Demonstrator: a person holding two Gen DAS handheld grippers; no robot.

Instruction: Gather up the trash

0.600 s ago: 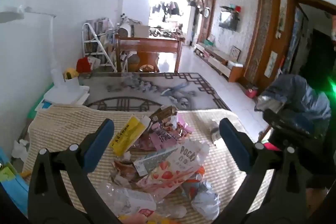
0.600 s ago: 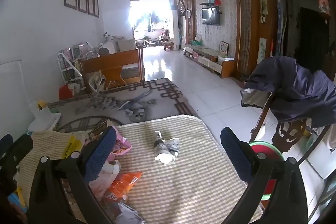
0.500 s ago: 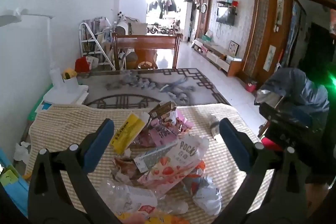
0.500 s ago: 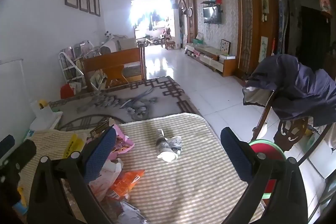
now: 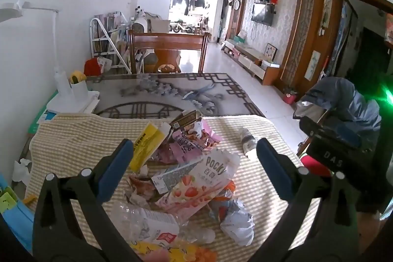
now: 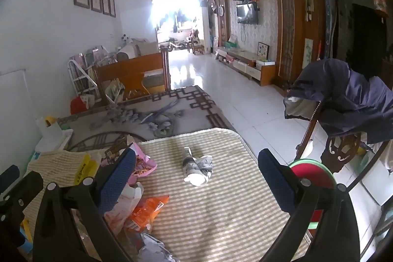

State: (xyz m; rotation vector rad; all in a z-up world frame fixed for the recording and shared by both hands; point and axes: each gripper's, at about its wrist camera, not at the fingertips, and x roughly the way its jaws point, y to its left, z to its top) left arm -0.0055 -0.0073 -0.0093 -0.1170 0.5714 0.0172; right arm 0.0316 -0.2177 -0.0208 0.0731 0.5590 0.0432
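Observation:
A heap of trash lies on a striped tablecloth [image 5: 73,139]: a pink Pocky box [image 5: 196,186], a yellow wrapper [image 5: 146,146], pink wrappers [image 5: 186,141], a clear plastic bottle [image 5: 145,222] and crumpled paper [image 5: 238,222]. My left gripper [image 5: 194,163] is open and empty above the heap. A crushed small bottle [image 6: 195,167] lies alone on the cloth; it also shows in the left wrist view [image 5: 248,143]. My right gripper [image 6: 196,178] is open and empty, just short of that bottle. An orange wrapper [image 6: 147,210] lies at its lower left.
A chair draped with a dark jacket [image 6: 348,100] stands right of the table, with a red and green bin [image 6: 314,176] below it. A white lamp base and cup [image 5: 71,90] stand at the far left. A patterned grey tabletop [image 6: 147,114] extends beyond the cloth.
Both grippers have tilted slightly; the trash heap and the small bottle sit a little lower and closer in the views. Both stay open and empty.

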